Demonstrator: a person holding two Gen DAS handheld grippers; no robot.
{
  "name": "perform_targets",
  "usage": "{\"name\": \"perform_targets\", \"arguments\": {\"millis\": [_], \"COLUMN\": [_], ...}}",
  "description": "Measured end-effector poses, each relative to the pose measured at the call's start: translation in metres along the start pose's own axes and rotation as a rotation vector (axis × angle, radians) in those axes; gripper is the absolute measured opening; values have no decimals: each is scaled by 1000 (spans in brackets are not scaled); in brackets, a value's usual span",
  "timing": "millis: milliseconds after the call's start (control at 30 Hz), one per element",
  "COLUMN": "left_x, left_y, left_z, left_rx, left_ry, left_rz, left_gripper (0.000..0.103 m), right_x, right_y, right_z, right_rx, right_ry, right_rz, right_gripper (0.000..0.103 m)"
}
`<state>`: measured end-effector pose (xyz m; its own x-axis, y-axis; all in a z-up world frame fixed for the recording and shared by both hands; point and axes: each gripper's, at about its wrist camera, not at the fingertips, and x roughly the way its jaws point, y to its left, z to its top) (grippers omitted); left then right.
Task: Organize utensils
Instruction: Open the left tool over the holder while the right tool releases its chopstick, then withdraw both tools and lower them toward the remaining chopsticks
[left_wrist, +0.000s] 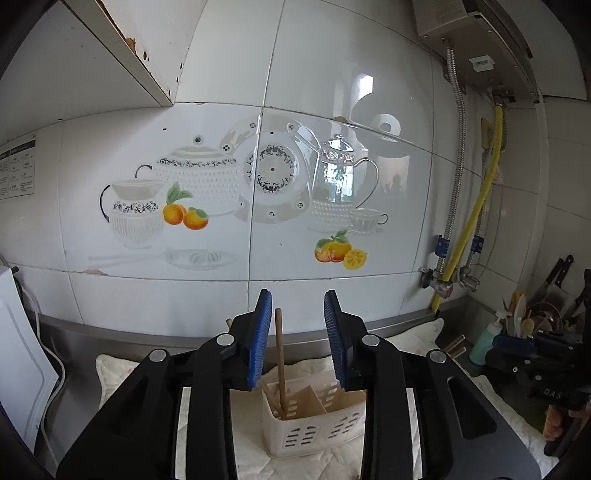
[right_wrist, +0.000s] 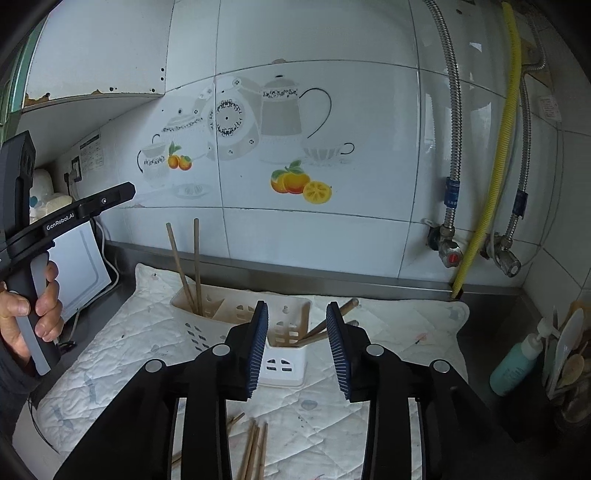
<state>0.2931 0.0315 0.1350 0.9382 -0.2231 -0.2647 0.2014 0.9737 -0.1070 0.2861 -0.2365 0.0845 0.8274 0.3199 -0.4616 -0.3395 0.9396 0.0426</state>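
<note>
A cream slotted utensil holder (left_wrist: 314, 432) stands on a white quilted cloth (right_wrist: 388, 332). My left gripper (left_wrist: 298, 297) is open above its left compartment. A brown chopstick (left_wrist: 280, 354) stands in that compartment and rises between the fingers, close to the left pad without being pressed. My right gripper (right_wrist: 297, 306) is open over the holder (right_wrist: 284, 363) with nothing between its pads. Two chopsticks (right_wrist: 195, 266) stand upright at the holder's left end. Others (right_wrist: 332, 319) lean out to the right. Several loose chopsticks (right_wrist: 255, 450) lie on the cloth below the right gripper.
A person's hand (right_wrist: 40, 306) grips the left gripper's handle. A tiled wall with metal and yellow hoses (right_wrist: 495, 177) rises close behind. A teal pump bottle (right_wrist: 517, 362) and a crock of spoons (right_wrist: 569, 354) stand at the right. A white appliance (left_wrist: 22, 369) sits left.
</note>
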Motion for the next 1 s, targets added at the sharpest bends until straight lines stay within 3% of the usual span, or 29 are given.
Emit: {"name": "perform_targets", "arguments": {"millis": [133, 200, 300, 500, 767, 1000], "left_x": [-30, -46, -67, -107, -132, -130], "left_y": [-4, -7, -9, -18, -28, -32], "left_z": [-17, -31, -58, -124, -226, -282], "left_rx": [12, 32, 24, 54, 131, 244], "left_ry": [13, 26, 69, 152, 323, 421], "left_rz": [-17, -18, -55, -117, -124, -65], "left_gripper": [41, 44, 48, 65, 72, 73], "right_x": [-21, -32, -47, -67, -78, -81], "right_y": [6, 10, 19, 35, 44, 49], "right_z": [-22, -37, -61, -113, -174, -204], "right_rx": [16, 31, 44, 80, 116, 129], "right_ry": [-6, -7, -8, 17, 83, 118], "right_rz": [10, 22, 27, 33, 0, -16], "right_gripper": [42, 51, 54, 60, 66, 71]}}
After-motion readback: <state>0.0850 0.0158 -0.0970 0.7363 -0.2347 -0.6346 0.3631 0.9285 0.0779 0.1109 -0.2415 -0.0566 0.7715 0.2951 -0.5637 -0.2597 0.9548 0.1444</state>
